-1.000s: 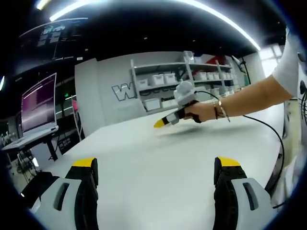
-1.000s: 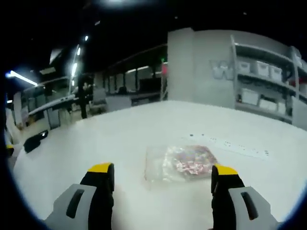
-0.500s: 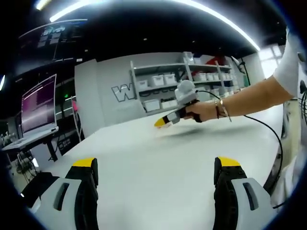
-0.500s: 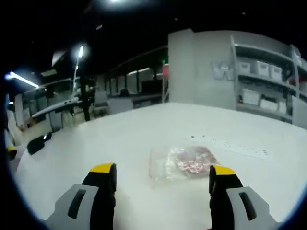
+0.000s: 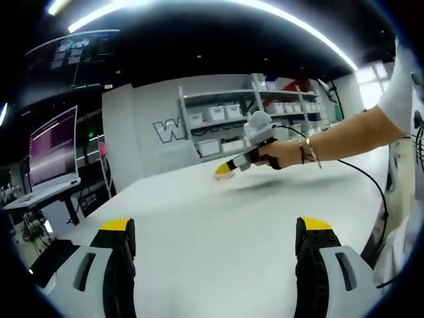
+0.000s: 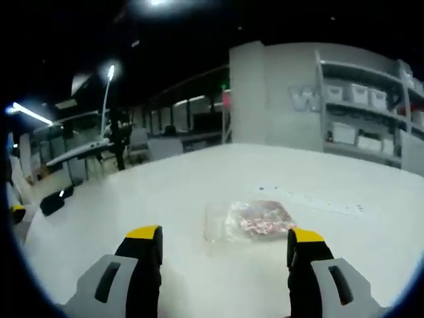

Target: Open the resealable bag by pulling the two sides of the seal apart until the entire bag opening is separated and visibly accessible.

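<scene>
In the right gripper view, the right gripper (image 6: 224, 246) rises from the bottom edge with its two yellow-tipped jaws spread wide, nothing between them. Just beyond the tips, and lying in the gap between them, the resealable bag (image 6: 246, 221) rests flat on the white surface (image 6: 165, 192). It is clear plastic with pinkish, mottled contents bunched toward its right part; its left part looks empty and transparent. The jaws are near the bag but not touching it. Whether the seal is closed cannot be made out. Past the bag, a faint row of small dark marks (image 6: 311, 197) runs across the surface. Farther off, a grey wall and shelving with pale bins (image 6: 361, 99) stand on the right.

In the left gripper view, the left gripper (image 5: 215, 233) also has its jaws released and wide apart, holding nothing, over bare white surface (image 5: 212, 225). Beyond it, the right gripper (image 5: 225, 169) comes in from the right, held in a person's hand (image 5: 278, 154) with a bracelet on the wrist, its yellow tip low over the surface. A black cable (image 5: 371, 185) trails from it. Behind stand shelves with bins (image 5: 218, 112), and a lit monitor (image 5: 53, 142) on the left.
</scene>
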A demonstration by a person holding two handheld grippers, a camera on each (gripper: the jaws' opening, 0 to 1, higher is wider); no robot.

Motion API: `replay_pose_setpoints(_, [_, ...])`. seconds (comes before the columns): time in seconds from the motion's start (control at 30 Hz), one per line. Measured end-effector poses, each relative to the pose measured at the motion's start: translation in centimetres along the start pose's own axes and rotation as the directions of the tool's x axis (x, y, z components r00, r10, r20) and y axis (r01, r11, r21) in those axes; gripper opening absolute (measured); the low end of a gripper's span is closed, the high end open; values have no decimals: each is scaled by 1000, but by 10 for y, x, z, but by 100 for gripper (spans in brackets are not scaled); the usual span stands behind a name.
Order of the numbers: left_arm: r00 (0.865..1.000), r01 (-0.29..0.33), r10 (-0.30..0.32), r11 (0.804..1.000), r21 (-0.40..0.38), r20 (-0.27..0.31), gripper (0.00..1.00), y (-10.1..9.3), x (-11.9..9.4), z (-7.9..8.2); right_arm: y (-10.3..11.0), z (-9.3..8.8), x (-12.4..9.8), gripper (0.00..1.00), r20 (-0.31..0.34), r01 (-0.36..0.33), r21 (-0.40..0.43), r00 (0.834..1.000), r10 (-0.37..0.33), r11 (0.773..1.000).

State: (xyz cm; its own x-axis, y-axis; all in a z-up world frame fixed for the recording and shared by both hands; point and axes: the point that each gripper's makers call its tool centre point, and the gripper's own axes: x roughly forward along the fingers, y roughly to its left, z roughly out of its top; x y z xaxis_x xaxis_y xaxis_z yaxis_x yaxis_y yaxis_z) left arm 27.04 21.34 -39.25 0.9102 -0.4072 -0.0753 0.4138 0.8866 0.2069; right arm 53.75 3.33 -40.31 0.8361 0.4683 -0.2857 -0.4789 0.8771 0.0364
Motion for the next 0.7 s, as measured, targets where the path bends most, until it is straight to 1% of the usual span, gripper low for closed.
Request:
replay_pose_setpoints(0.23, [1000, 5, -5, 1000, 1, 5, 100, -2, 0, 2, 0, -2, -9, 76, 1, 3, 3, 1000, -3, 1000])
replay_pose_setpoints(0.37, [1000, 8, -8, 1000, 1, 7, 100, -3, -1, 3, 0, -4, -14, 76, 1, 3, 21, 1000, -3, 1000])
replay_pose_setpoints(0.7, [1000, 15, -16, 1000, 8, 13, 100, -6, -3, 7, 3, 0, -26, 75, 19, -1, 23, 1000, 0, 1000])
